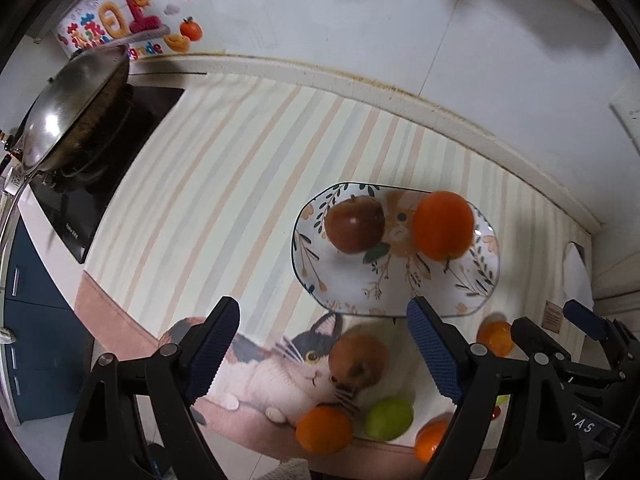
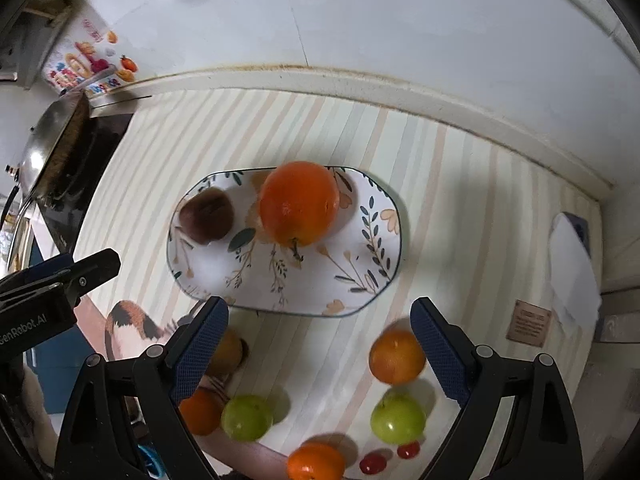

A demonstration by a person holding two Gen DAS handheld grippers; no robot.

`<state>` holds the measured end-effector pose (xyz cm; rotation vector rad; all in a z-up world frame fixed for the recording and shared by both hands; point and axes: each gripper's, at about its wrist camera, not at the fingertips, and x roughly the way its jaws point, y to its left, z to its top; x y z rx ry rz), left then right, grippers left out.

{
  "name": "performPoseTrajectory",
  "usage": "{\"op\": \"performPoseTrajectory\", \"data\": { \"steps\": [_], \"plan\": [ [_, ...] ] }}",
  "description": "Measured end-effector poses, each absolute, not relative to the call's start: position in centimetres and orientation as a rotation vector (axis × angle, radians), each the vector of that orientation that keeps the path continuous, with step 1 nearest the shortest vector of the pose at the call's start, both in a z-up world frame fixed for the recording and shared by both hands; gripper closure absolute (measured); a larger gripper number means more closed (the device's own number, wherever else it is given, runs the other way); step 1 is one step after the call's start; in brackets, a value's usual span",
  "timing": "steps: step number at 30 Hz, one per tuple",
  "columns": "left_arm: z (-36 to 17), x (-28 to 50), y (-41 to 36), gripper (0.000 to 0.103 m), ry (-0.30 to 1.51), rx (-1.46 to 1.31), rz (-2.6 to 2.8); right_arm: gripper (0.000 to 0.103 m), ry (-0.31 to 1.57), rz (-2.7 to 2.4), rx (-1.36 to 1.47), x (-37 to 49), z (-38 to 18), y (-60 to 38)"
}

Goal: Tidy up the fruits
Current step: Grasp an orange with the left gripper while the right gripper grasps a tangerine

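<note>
Left gripper (image 1: pixel 326 354) and right gripper (image 2: pixel 320 350) angled steeply down, jaws wide, empty, plate (image 2: pixel 372 288) mid-frame holding 1 orange (image 2: pixel 298 208), 1 red apple (image 2: pixel 206 216), 2 green apples (image 2: pixel 398 418) lower frame

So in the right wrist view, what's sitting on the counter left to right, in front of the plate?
Orange → green apple → orange → cherry tomato → green apple, with another orange right behind it.

A glazed, glossy plate (image 2: pixel 372 248) carries a smooth, shiny orange (image 2: pixel 298 204) and a duller red-brown apple (image 2: pixel 206 216). At the tabletop's left edge sits a polished metal wok (image 1: pixel 68 120). Claw pads (image 1: pixel 434 356) look ridged and matt.
</note>
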<state>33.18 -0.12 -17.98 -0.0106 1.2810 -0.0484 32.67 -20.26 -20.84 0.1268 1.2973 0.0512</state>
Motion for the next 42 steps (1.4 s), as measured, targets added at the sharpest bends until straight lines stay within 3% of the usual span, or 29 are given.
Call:
{"op": "performPoseTrajectory", "data": {
  "steps": [11,21,27,36,42],
  "plan": [
    [-13.5,27.6,0.8,0.018,1.184,-0.020,-0.070,0.008,1.170,0.077,0.113,27.4,-13.3,-19.5],
    [-12.9,24.8,1.1,0.018,1.181,-0.040,-0.078,0.008,1.136,0.098,0.156,24.3,-10.8,-19.0],
    [-18.5,23.8,1.2,0.018,1.310,0.008,-0.050,0.008,1.277,0.088,0.185,22.6,-16.7,-19.5],
    [-29.4,22.6,1.5,0.018,1.580,0.004,-0.043,0.009,1.626,0.091,0.288,18.6,-30.7,-20.6],
    [-32.5,22.5,0.4,0.016,1.624,0.002,-0.095,0.011,1.657,0.124,0.292,17.3,-33.6,-20.0]
  ]
}}
